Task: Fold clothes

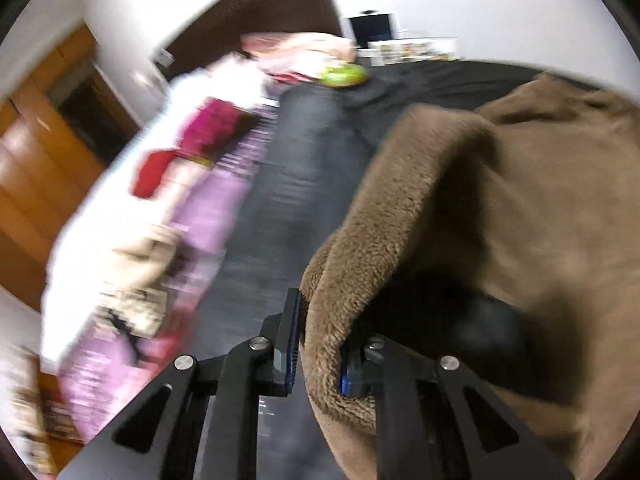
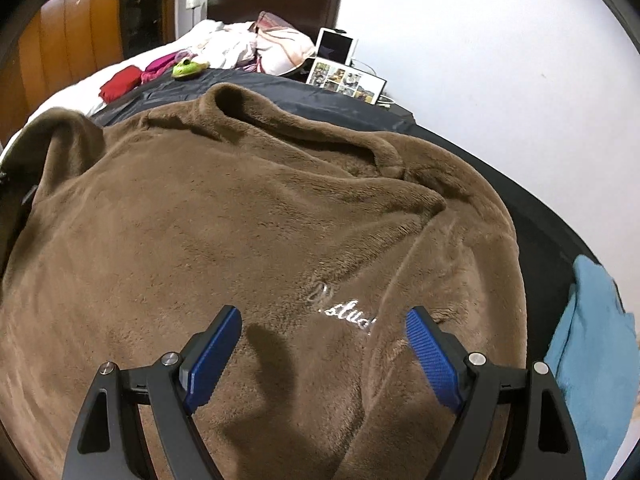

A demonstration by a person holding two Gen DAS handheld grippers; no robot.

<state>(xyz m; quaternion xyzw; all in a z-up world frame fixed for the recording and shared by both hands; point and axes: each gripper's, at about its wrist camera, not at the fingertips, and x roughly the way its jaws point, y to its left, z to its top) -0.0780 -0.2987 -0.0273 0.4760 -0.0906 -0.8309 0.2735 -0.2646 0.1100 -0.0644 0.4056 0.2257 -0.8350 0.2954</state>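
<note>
Left gripper [image 1: 320,344] is clamping a fold of the brown fleece top [image 2: 248,232], lifting its edge off the black sheet [image 1: 288,184]. Right gripper [image 2: 324,344] is hovering with fingers spread wide over the embroidered lettering [image 2: 344,312], gripping nothing. Top is lying spread across the bed; blue cloth [image 2: 588,352] is sitting beside its right edge. Bare sheet is showing beyond the collar [image 2: 240,108]; red garment [image 2: 120,84] and green toy [image 2: 188,68] are lying farther off.
</note>
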